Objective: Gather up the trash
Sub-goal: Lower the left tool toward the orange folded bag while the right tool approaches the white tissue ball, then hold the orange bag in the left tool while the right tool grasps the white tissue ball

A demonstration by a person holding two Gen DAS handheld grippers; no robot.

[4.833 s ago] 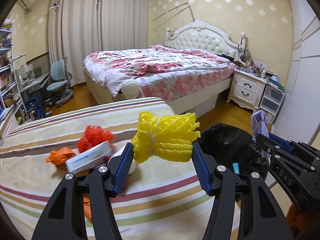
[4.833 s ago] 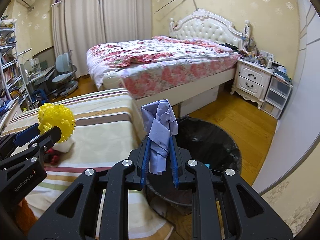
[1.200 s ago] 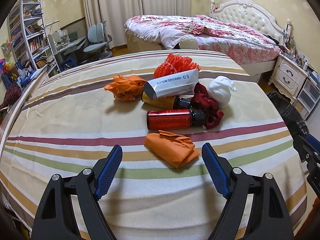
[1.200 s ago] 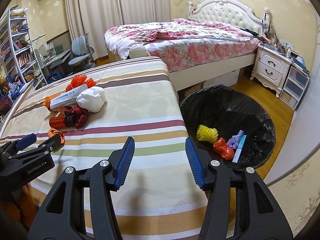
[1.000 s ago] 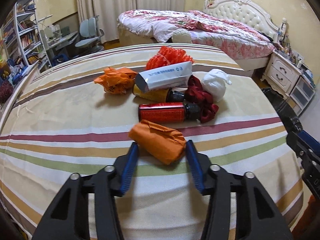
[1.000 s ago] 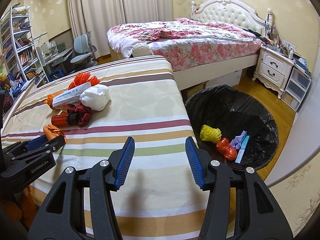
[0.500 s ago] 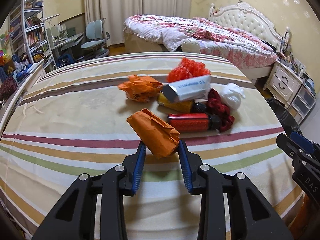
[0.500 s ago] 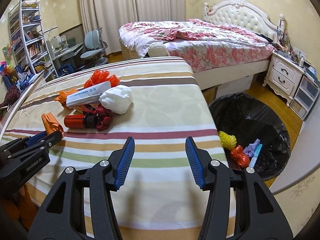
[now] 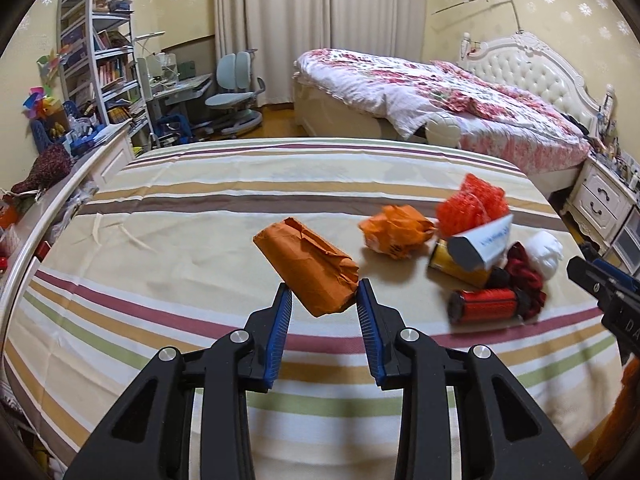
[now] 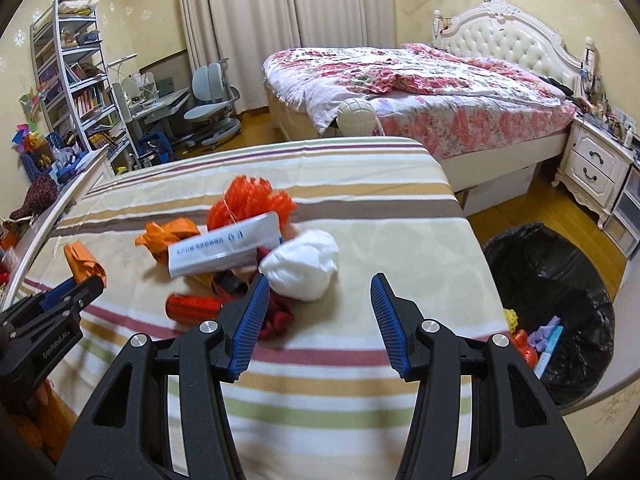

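My left gripper (image 9: pixel 322 294) is shut on an orange paper packet (image 9: pixel 308 266), held lifted above the striped bed cover (image 9: pixel 180 264); the packet (image 10: pixel 82 260) also shows at the left of the right wrist view. My right gripper (image 10: pixel 316 288) stands open and empty over the cover, just in front of a white wad (image 10: pixel 302 266). The trash pile holds a red mesh ball (image 10: pixel 250 200), a crumpled orange bag (image 9: pixel 394 230), a white box (image 10: pixel 224 250), a red bottle (image 9: pixel 486 306), a yellow bottle (image 9: pixel 456 266) and a dark red cloth (image 9: pixel 524 274).
A black-lined bin (image 10: pixel 560 304) stands on the floor right of the bed, with yellow, red and purple scraps inside. Behind are a floral bed (image 10: pixel 400 84), a nightstand (image 10: pixel 592 164), a desk with chair (image 9: pixel 234 98) and shelves (image 9: pixel 96 60).
My left gripper closed on the orange packet and lifted it off the cover. Both grippers swung left, so the pile now sits nearer the right gripper.
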